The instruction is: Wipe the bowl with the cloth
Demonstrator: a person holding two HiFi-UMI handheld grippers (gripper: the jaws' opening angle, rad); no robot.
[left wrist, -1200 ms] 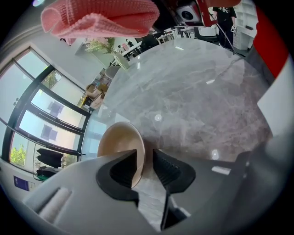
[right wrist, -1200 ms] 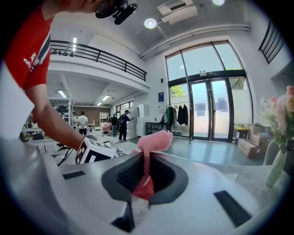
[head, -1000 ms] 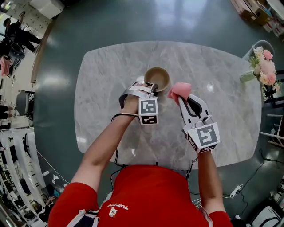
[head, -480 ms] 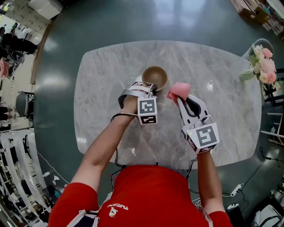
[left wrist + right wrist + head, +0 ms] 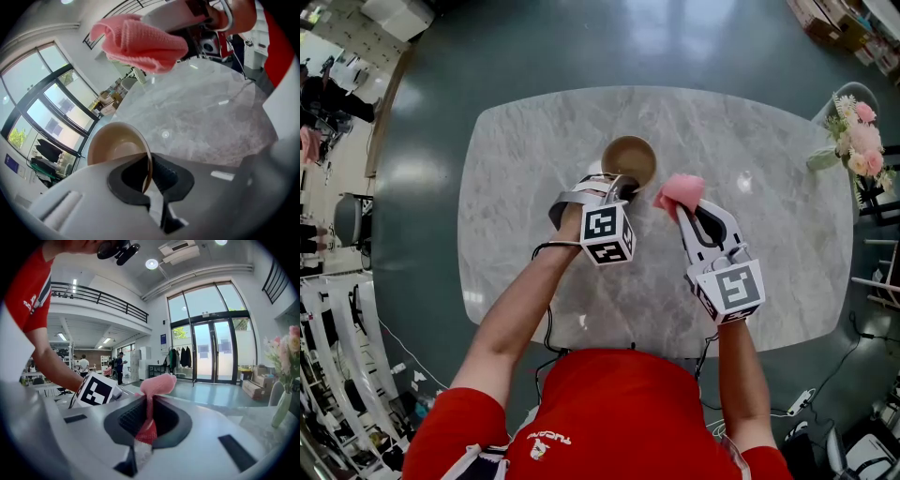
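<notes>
The bowl (image 5: pixel 629 159) sits near the middle of the marble table (image 5: pixel 525 197) in the head view, a tan round dish straight ahead of me, and my left gripper (image 5: pixel 623 185) reaches its near rim from below in the picture. Just right of the bowl, my right gripper (image 5: pixel 682 208) carries the pink cloth (image 5: pixel 680 191) bunched at its tip, close beside the bowl but apart from it. A bunch of pink flowers (image 5: pixel 859 141) stands at the table's far right edge. In the left gripper view my jaws have just been closing, and they now pinch the bowl's (image 5: pixel 115 145) thin rim between the dark pads (image 5: pixel 164 172); the bowl tilts, its hollow turned up and to the left. Above it the cloth (image 5: pixel 140 42) hangs folded from the right gripper (image 5: pixel 187 14), over the grey table top (image 5: pixel 201 117). In the right gripper view my jaws are clamped tight on the cloth (image 5: pixel 157 383): a narrow strip runs down between the pads (image 5: pixel 129 416) and a soft pink wad stands up past them. The left gripper's marker cube (image 5: pixel 96 391) shows just to the left, and the flowers (image 5: pixel 288 352) at the far right.
</notes>
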